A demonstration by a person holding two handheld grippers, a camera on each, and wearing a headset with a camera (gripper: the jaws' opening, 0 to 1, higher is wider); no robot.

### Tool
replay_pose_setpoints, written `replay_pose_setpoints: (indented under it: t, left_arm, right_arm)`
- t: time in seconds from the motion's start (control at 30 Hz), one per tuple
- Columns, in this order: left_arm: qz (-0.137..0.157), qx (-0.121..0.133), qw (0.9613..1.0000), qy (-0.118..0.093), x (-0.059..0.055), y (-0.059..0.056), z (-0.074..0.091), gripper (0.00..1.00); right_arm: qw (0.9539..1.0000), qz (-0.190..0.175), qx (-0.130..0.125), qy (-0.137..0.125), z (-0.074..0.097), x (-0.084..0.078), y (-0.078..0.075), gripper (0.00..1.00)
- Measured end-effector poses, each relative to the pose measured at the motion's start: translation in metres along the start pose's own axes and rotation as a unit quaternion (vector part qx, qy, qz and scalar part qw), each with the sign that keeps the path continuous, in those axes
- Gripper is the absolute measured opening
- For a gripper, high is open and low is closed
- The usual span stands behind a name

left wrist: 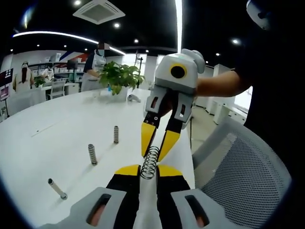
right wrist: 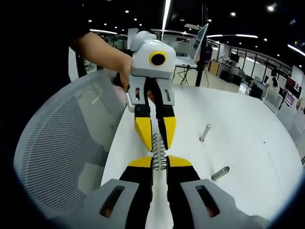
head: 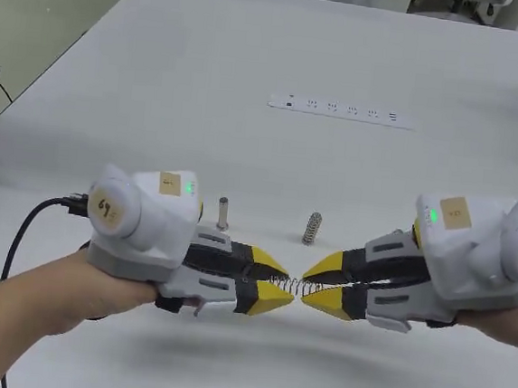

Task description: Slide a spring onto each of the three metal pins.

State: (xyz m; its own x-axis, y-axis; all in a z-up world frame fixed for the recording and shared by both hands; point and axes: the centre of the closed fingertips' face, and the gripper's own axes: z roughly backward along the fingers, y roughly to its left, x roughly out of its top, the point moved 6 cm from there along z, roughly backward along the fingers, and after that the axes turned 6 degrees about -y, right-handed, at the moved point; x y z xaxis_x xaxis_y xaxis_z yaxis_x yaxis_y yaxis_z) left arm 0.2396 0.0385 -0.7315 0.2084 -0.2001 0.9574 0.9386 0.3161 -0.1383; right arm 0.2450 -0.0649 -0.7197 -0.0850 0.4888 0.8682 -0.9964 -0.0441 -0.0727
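A small steel spring hangs in the air between my two grippers, above the near part of the white table. My left gripper is shut on one end and my right gripper on the other, tip to tip. In the left gripper view the spring rises from my jaws into the right gripper. Behind stand a bare pin and a pin wearing a spring. The left gripper view has two sprung pins and the bare pin.
A white power strip lies farther back on the table. A black cable trails from the left gripper. A grey mesh chair sits right behind the table's near edge. A potted plant and people are far off.
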Motion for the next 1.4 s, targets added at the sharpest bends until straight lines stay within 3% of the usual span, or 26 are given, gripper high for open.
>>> replay_pose_setpoints:
  t: [0.3,0.63,0.77,1.4]
  left_arm:
    - [-0.015,-0.009,0.9998,0.002,0.001,-0.001,-0.001,0.02]
    - [-0.016,-0.017,0.9997,0.004,0.003,-0.004,-0.002,0.02]
    - [-0.015,-0.020,0.9997,0.005,0.003,-0.004,-0.002,0.02]
    - [-0.015,-0.017,0.9996,0.019,-0.002,-0.004,-0.002,0.02]
  right_arm:
    - [1.0000,-0.004,0.001,0.001,0.001,0.000,0.002,0.08]
    - [0.9991,-0.040,-0.013,0.003,0.007,-0.007,0.006,0.12]
    - [0.9991,-0.038,-0.020,0.000,0.009,-0.009,0.007,0.08]
    - [0.9989,-0.034,-0.026,-0.018,0.013,0.005,0.007,0.08]
